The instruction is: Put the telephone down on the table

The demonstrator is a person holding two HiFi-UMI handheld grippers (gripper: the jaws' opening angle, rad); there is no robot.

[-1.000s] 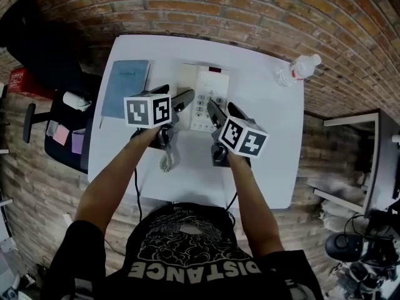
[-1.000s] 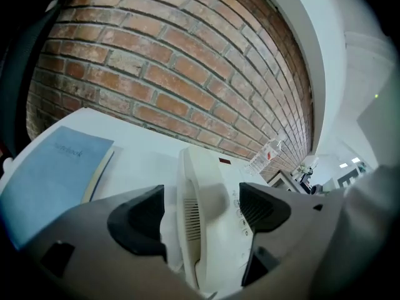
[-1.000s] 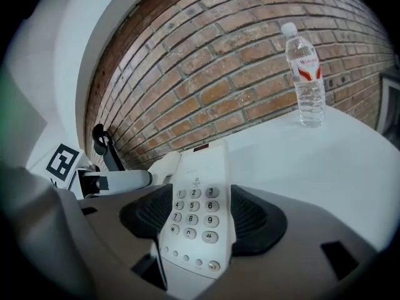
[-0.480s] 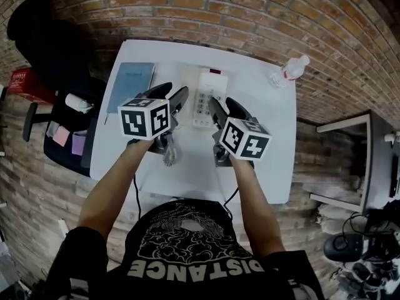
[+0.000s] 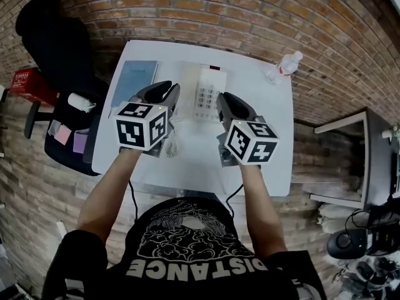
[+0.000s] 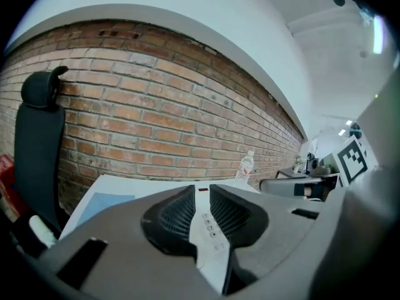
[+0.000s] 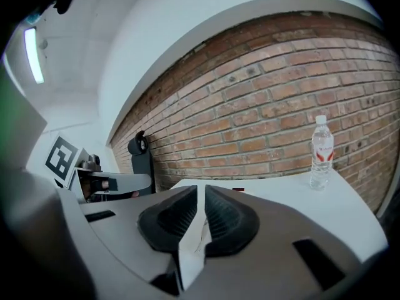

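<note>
1. Pulled both tools back toward the body, away from the white push-button desk telephone [image 5: 207, 92] that they had flanked with wide jaws a second before.
2. Was closing the jaws of the grey left gripper [image 6: 201, 195] down to a narrow slit, with nothing between them; saw only the keypad beyond the gap.
3. Was closing the grey right gripper [image 7: 200, 195] likewise, narrower still and just as empty.
4. Left the telephone flat on the white rectangular table [image 5: 265, 127], ahead of both grippers and touching neither, its coiled white cord [image 5: 170, 147] trailing toward the near edge.
5. Read this as release and retreat: set-down apparently complete.
</note>
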